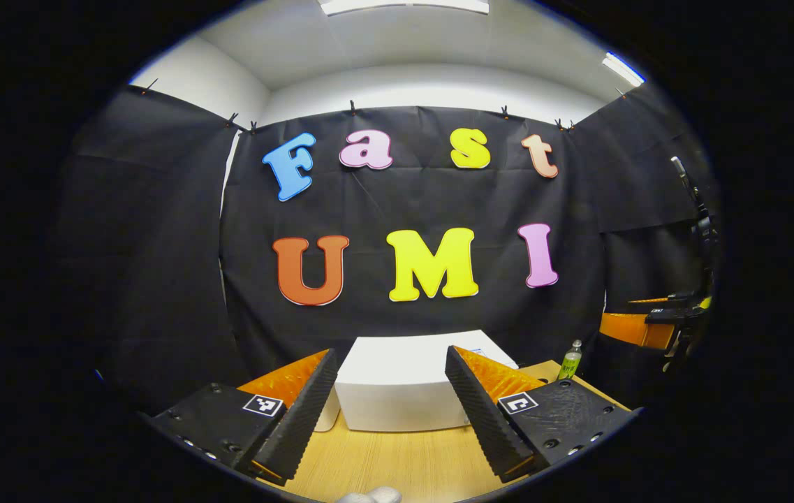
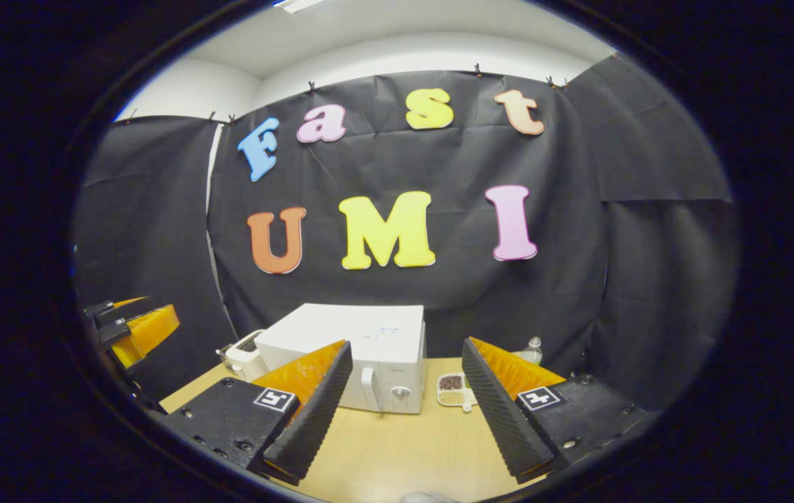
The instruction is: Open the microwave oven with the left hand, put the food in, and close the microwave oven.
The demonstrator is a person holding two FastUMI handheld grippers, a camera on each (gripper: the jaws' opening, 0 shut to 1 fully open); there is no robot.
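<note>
Both grippers hang spread and empty, short of the microwave.

Left gripper (image 1: 390, 412) and right gripper (image 2: 403, 412) touch nothing, fingers wide apart above the table (image 2: 397, 447) (likely readying a reach); microwave (image 2: 369, 356) sits closed beyond, food tray (image 2: 454, 390) just beside its handle side.

A boxy white microwave oven (image 2: 362, 353) is standing upright on the light wooden tabletop, its door closed and its white vertical handle (image 2: 369, 388) and round knob facing forward. Just beside its right side, a small white divided tray of dark and tan food (image 2: 454, 390) is lying flat.
</note>
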